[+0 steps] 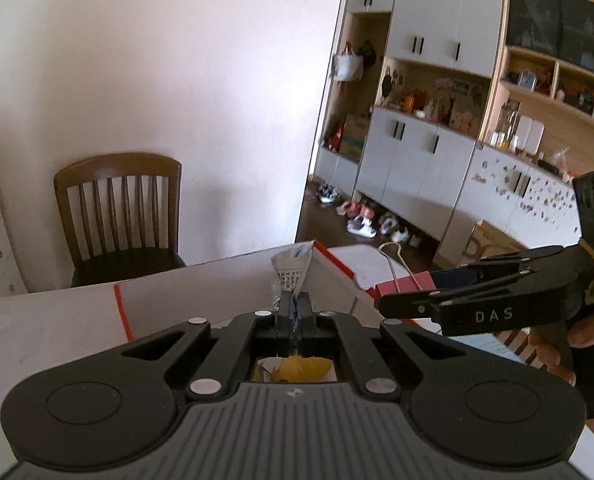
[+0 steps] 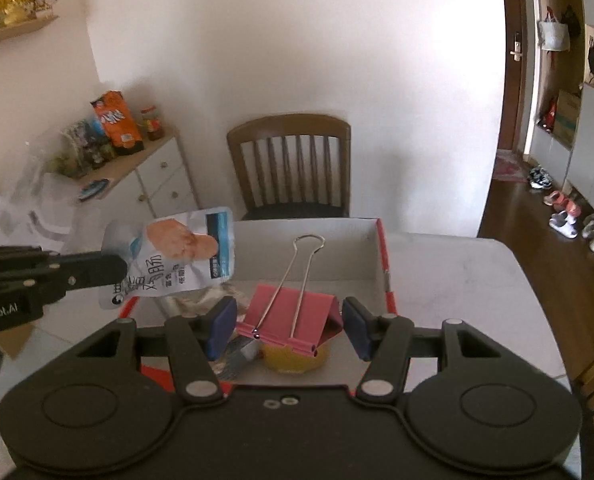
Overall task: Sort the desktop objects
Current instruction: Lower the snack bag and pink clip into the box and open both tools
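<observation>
L gripper [image 1: 296, 312] clamped on snack packet [image 2: 177, 256]; R gripper [image 2: 289, 326] part-open, gripping pink binder clip [image 2: 293, 316]

Left tongs [image 1: 296, 312] clamped — right tongs [image 2: 289, 326] gripping.

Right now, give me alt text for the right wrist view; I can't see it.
The right gripper holds a pink binder clip above a white box with red edges on the table. At left, the left gripper pinches a white snack packet. A wooden chair stands behind.
</observation>
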Demonstrator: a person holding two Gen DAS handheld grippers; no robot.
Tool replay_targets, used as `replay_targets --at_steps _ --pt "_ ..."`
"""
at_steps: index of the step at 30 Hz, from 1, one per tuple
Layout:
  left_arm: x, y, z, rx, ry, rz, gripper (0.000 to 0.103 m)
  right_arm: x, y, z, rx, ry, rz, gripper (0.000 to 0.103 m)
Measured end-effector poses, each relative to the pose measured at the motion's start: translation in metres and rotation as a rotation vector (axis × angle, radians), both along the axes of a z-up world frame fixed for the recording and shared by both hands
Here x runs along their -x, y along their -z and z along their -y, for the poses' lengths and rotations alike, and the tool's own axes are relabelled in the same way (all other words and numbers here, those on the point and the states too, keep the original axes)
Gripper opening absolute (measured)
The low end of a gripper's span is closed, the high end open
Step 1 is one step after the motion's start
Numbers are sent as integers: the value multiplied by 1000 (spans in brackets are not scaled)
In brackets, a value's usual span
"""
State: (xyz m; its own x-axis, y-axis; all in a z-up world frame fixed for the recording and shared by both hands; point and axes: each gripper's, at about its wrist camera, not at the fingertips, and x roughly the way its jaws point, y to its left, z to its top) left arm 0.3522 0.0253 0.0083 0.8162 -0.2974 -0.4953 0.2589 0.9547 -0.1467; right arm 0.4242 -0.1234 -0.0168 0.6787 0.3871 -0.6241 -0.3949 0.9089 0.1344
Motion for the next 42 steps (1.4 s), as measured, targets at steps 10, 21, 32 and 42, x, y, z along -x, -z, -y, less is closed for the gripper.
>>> replay_targets --at_steps 10,21,32,42 --pt "-48 48 13 -53 17 -129 1 -29 39 -10 74 10 -71 58" --pt "-71 71 8 -49 21 -202 1 -37 68 -21 162 -9 -134 58" --pt "-83 83 5 -32 22 -291 0 -43 78 -22 188 -3 -204 59" --pt "-80 82 6 -51 18 -327 1 -31 64 -18 190 -34 -174 76"
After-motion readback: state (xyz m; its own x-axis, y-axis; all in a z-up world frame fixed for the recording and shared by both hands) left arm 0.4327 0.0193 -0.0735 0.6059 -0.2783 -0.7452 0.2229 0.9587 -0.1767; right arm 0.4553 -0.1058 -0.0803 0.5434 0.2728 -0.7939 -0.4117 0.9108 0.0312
